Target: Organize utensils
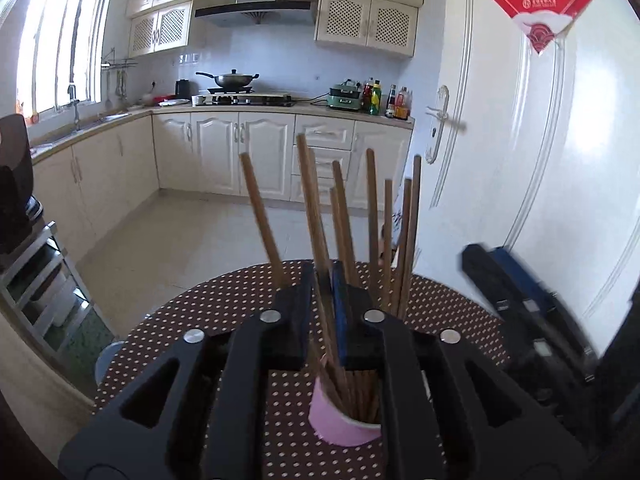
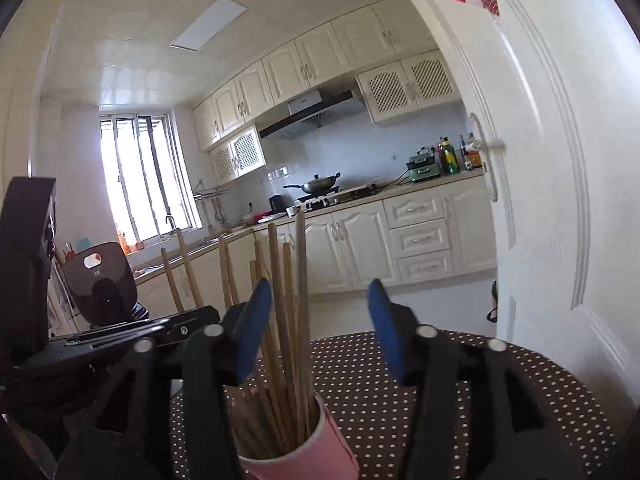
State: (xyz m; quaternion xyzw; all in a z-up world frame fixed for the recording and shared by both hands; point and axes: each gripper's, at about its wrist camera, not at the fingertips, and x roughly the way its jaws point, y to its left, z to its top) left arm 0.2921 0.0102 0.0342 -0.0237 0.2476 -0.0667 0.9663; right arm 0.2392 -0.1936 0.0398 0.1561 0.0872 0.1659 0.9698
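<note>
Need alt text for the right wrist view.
Right tool, open, hovers over a pink cup of wooden chopsticks on a dotted table. The chopsticks stand by its left finger, ungripped. Kitchen cabinets behind.

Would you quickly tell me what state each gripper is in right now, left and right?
Left tool: nearly closed around one chopstick standing in the pink cup; whether it presses cannot be told.
Right tool: open, holding nothing.

Wooden chopsticks point(image 1: 374, 216) upright in pink cup point(image 1: 340, 420).
</note>
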